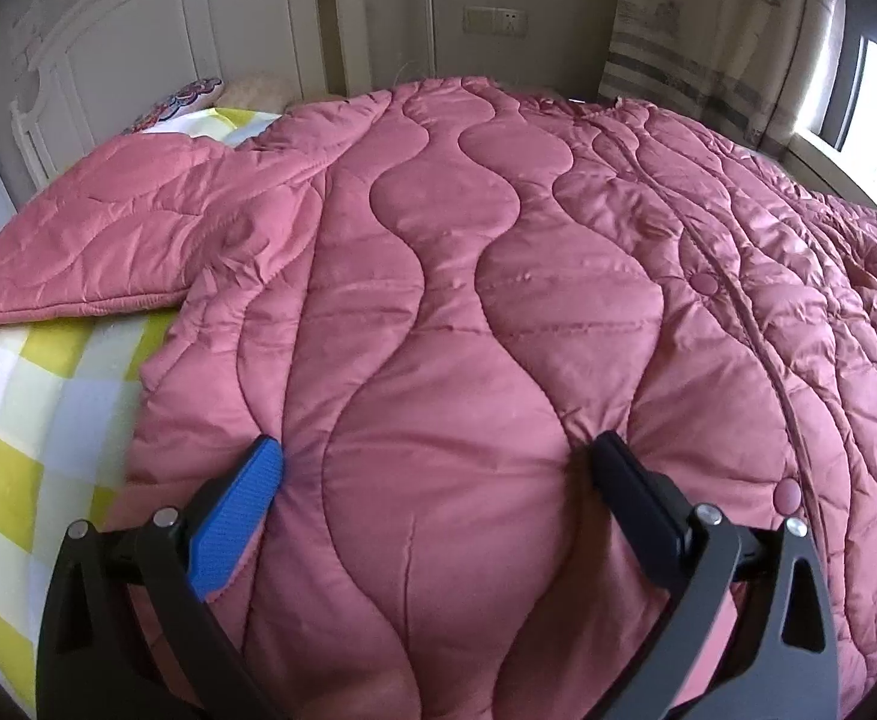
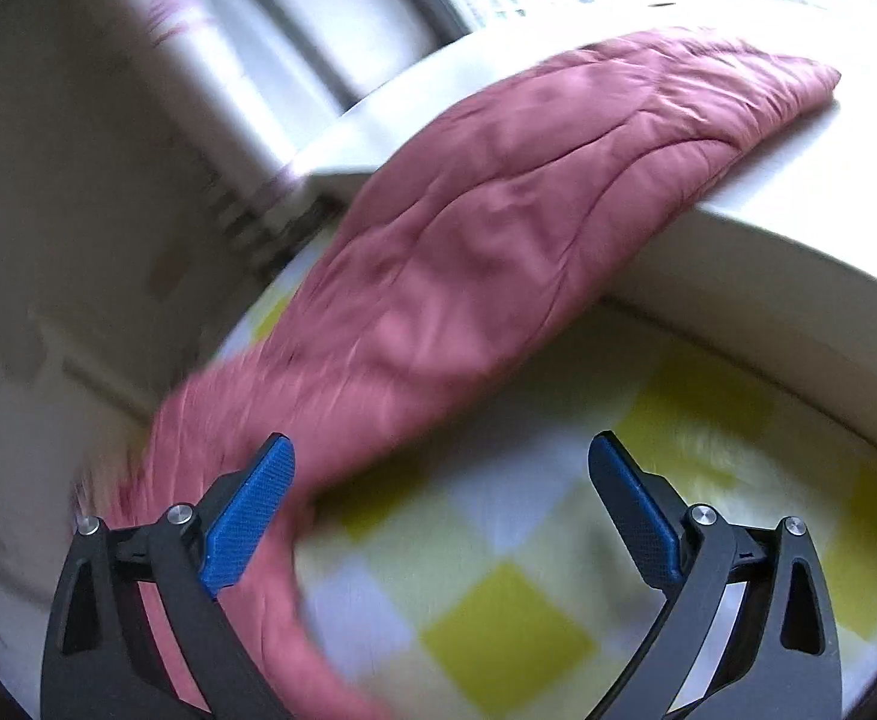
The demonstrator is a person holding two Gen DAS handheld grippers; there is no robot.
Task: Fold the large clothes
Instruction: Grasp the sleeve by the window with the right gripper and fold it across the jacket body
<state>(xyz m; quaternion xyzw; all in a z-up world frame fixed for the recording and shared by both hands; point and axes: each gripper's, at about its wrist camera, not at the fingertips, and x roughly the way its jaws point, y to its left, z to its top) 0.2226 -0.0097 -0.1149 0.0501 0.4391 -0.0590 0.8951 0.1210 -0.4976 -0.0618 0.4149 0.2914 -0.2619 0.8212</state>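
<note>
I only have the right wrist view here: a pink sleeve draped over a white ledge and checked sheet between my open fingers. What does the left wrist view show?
Observer: The left hand-held gripper is down on the pink quilted coat, its body spread flat across the bed.
Operator: Is it gripping anything?
Observer: No, the jaws stand wide; the fingers press into the padding, with nothing pinched.
Operator: Where's the other sleeve?
Observer: The left sleeve lies out flat on the checked sheet, toward the white headboard.
</note>
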